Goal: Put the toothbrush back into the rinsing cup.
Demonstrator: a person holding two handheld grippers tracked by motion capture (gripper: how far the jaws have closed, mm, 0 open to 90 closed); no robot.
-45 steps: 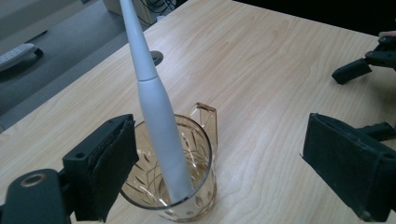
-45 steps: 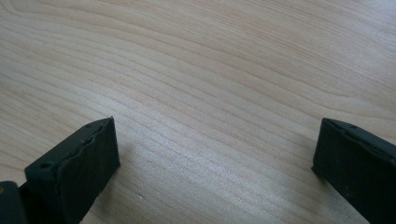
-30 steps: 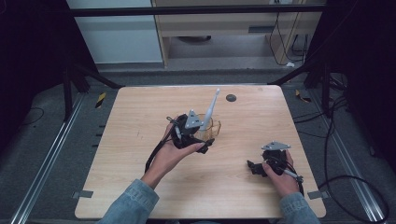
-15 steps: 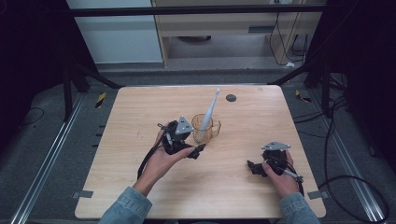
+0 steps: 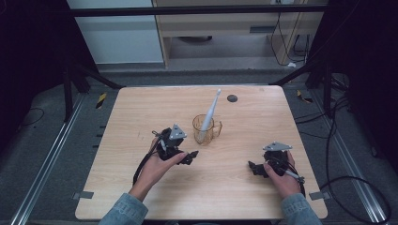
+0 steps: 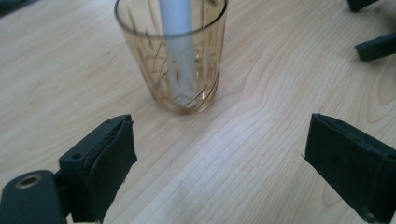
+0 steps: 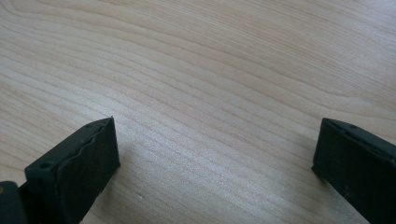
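Your right claw (image 5: 256, 168) rests low on the table (image 5: 141, 108), close to the near edge and toward the near right corner, with your hand around its body and the grey plate on top. In the right gripper view its two black jaws stand wide apart, and between them there is bare wood, so this claw is open and grips nothing. Your left claw (image 5: 191, 156) is a little farther from the near edge, left of the middle of the table, and your forearm in the denim sleeve (image 5: 123, 211) comes to it from the near edge. Its jaws are also spread wide, as the left gripper view shows, with free wood between them; they hold nothing. Just beyond this claw, near the centre of the table, stands the amber glass (image 5: 205, 128), upright, with a cut pattern on its wall and a small handle on the side toward the right edge. The glass is near the left claw but apart from it; it does not touch the jaws. Inside the glass stands the white toothbrush (image 5: 211, 110), its foot on the bottom of the glass, and it leans toward the far right corner, reaching well above the rim. Farther still, close to the far edge, there is a dark round hole (image 5: 232, 98) in the table.
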